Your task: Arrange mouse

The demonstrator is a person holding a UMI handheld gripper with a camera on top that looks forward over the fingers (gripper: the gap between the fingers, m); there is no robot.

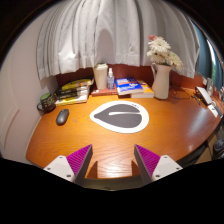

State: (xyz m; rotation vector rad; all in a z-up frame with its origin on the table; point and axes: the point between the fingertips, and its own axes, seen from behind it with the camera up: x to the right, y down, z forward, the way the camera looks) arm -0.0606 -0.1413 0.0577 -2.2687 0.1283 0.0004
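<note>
Mouse (62,117): small, dark, lying on the wooden table (100,142), off to the left of the mouse pad (121,116) and clearly apart from it. Not on the pad. It sits well ahead of the gripper (113,161) and to the left of the left finger (70,163).

Mouse pad: rounded, dark centre with a pale border, flat on the table about mid-surface. Taken as landmark for the rest.

Gripper: both fingers show at the near edge of the table, on the viewer's side of the mouse pad. Jaws stand wide apart with nothing between them; bare tabletop shows in the gap. Magenta pads (149,159) face inward.

Behind the mouse pad, toward the curtain (100,35): a blue book (129,87) lying flat, and just left of it a small white bottle (101,78).

Behind and right of the mouse pad: a white vase (161,80) standing upright, holding pale flowers (163,52).

Behind and left of the mouse pad: a stack of books (74,93), yellowish covers, lying flat. Further left, beyond the mouse, a small dark object (46,101); cannot tell what it is.

Far right of the mouse pad, at the table's edge: a flat pale object (207,97), identity unclear.
</note>
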